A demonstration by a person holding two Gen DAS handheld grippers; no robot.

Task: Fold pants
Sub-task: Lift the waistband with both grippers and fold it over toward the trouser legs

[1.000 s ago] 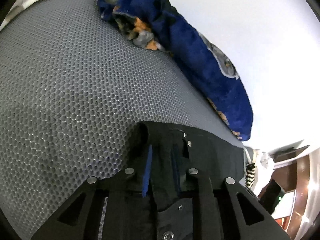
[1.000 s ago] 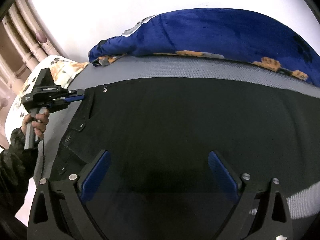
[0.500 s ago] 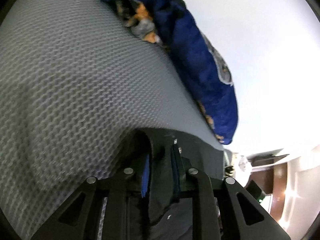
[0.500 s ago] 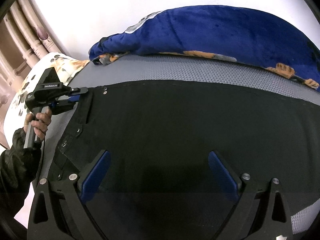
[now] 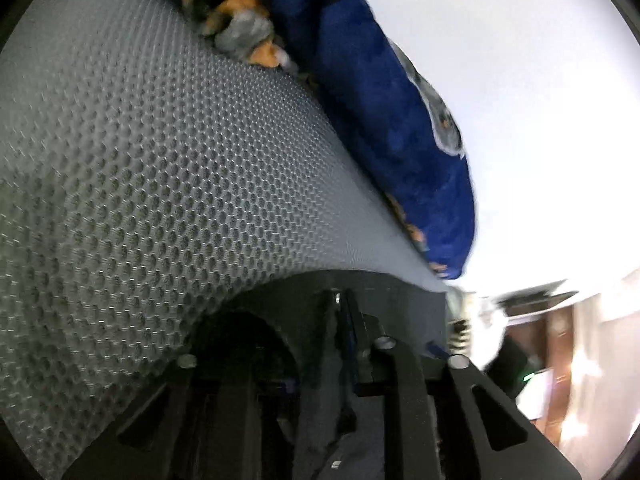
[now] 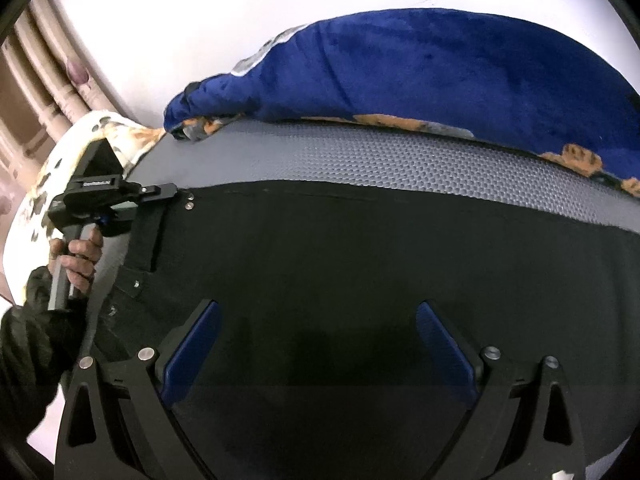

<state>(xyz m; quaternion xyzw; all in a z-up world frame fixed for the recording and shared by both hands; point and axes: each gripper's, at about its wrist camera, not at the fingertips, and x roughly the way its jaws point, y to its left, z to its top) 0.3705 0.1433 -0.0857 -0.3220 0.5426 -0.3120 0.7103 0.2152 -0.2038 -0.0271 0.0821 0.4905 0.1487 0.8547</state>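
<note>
While the black pants [image 6: 360, 264] lie spread flat across the grey honeycomb-textured mattress [image 6: 400, 160], my left gripper [image 6: 168, 191] is clamped on their waistband corner, beside the two rivets. My right gripper [image 6: 316, 344] hovers over the middle of the fabric, its blue pads [image 6: 192, 344] spread wide and holding nothing. A blue plush blanket [image 6: 440, 76] lies along the mattress's far edge, against the white wall.
</note>
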